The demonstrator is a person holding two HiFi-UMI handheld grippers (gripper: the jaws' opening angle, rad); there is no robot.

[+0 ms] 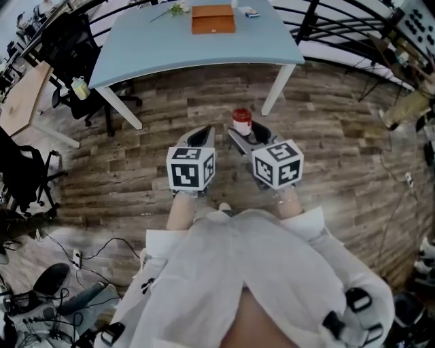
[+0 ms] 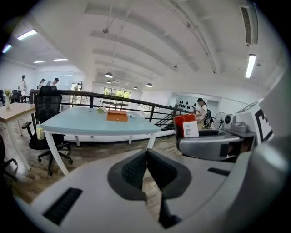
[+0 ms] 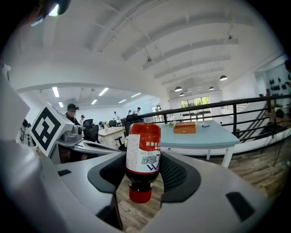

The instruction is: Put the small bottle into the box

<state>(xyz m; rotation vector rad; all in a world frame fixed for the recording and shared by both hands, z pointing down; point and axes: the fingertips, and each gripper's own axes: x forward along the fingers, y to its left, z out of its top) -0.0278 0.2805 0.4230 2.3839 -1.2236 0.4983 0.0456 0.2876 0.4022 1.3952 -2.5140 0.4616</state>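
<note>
A small red bottle [image 1: 242,122] with a white label is clamped between the jaws of my right gripper [image 1: 246,136], held over the wooden floor. The right gripper view has the bottle [image 3: 142,154] upside down, red cap at the bottom, with the dark pads [image 3: 175,173] pressed on both its sides. My left gripper [image 1: 201,138] hangs just to its left, shut and empty; its pads [image 2: 136,170] meet at the tips. The box [image 1: 213,19] is orange-brown, closed, and lies at the far side of the light-blue table [image 1: 149,47] ahead.
A sprig of plant [image 1: 175,9] and a small flat object [image 1: 249,11] lie beside the box. A black office chair [image 1: 68,41] and a wooden desk [image 1: 20,95] stand left of the table. A black railing [image 1: 353,20] runs behind it. Cables [image 1: 81,255] lie on the floor at lower left.
</note>
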